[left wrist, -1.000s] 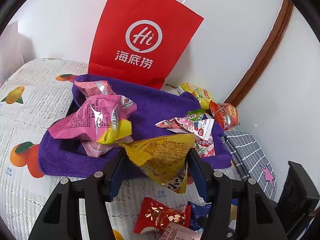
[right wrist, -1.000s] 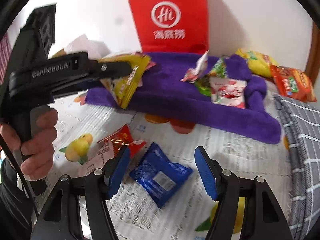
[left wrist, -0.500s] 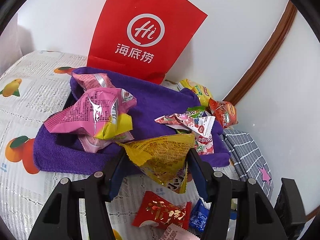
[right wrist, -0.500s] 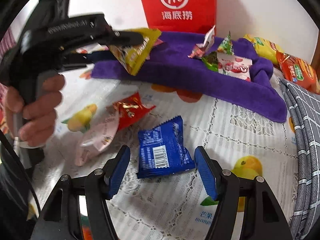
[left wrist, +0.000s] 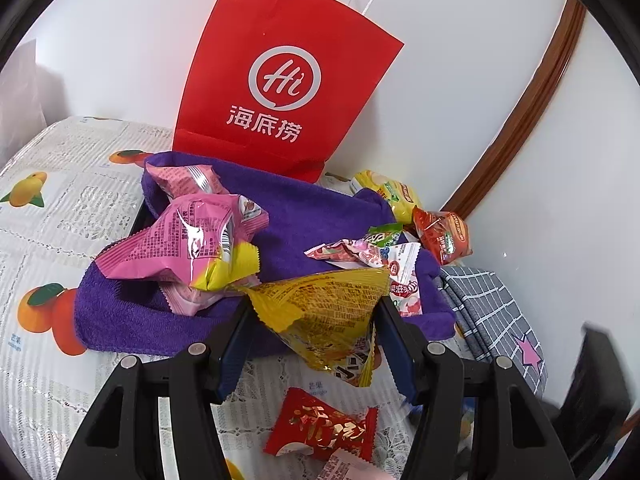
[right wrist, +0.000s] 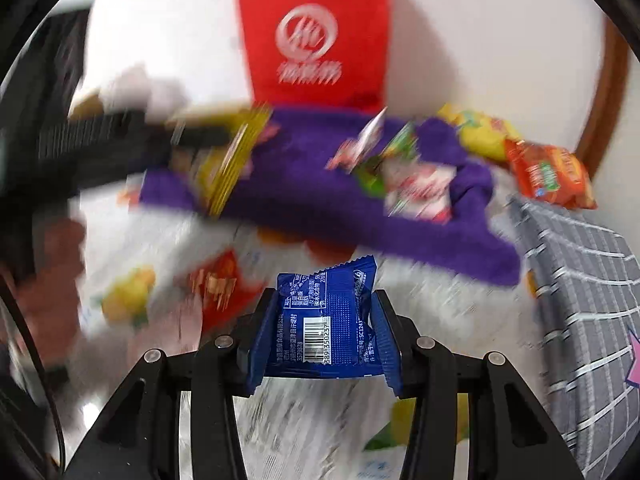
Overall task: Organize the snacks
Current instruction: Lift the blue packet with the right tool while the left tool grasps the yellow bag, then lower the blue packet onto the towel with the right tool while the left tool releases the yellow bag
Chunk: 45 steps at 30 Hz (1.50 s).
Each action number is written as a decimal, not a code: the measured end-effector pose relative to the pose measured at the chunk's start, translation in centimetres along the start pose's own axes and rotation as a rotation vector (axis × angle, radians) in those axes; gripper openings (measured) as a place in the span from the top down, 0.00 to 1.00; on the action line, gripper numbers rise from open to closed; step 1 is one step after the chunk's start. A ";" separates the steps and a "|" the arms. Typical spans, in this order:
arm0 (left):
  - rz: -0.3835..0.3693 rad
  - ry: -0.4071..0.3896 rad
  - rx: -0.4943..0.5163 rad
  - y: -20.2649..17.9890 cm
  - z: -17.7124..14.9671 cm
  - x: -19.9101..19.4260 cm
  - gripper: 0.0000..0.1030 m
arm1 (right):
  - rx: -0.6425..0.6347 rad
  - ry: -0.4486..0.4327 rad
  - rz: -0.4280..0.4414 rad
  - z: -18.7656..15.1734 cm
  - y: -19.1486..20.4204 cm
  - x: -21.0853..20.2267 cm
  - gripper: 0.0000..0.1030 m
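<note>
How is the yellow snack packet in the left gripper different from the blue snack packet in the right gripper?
The yellow packet is creased and held tilted, one corner pointing down; the blue packet is held flatter, barcode side towards the camera. The yellow packet looks the larger of the two. The left gripper holds steady on the yellow packet, while the right gripper is closing on the blue one. Both packets are sealed and sit between blue fingers.

Background around the table

A red paper bag (left wrist: 280, 92) with white logo and string handles stands against the white wall (left wrist: 460, 80). A fruit-printed lace tablecloth (left wrist: 68, 216) covers the table; a grey checked cloth (left wrist: 492, 320) with a pink star lies at the right, near brown wooden trim (left wrist: 532, 92).
</note>
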<state>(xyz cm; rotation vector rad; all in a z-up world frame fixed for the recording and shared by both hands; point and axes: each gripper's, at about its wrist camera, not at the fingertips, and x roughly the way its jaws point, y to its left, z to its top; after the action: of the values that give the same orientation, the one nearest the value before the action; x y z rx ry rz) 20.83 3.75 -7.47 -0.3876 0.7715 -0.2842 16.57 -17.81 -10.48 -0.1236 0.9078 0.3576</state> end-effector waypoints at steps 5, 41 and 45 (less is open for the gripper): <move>0.010 -0.012 -0.006 0.3 0.0 -0.1 0.44 | 0.122 -0.095 -0.011 4.5 -2.4 -0.9 0.55; 0.019 -0.033 0.007 -0.8 0.2 -0.6 0.44 | 0.301 -0.106 -0.040 9.0 -7.5 7.0 0.55; 0.056 -0.025 0.001 -0.9 1.8 0.5 0.44 | 0.299 -0.080 -0.013 8.8 -7.3 7.4 0.54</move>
<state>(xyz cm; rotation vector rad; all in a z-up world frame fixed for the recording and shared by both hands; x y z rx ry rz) 22.36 3.15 -6.22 -0.3678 0.7566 -0.2266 29.92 -20.54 -11.27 0.1589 0.8709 0.2102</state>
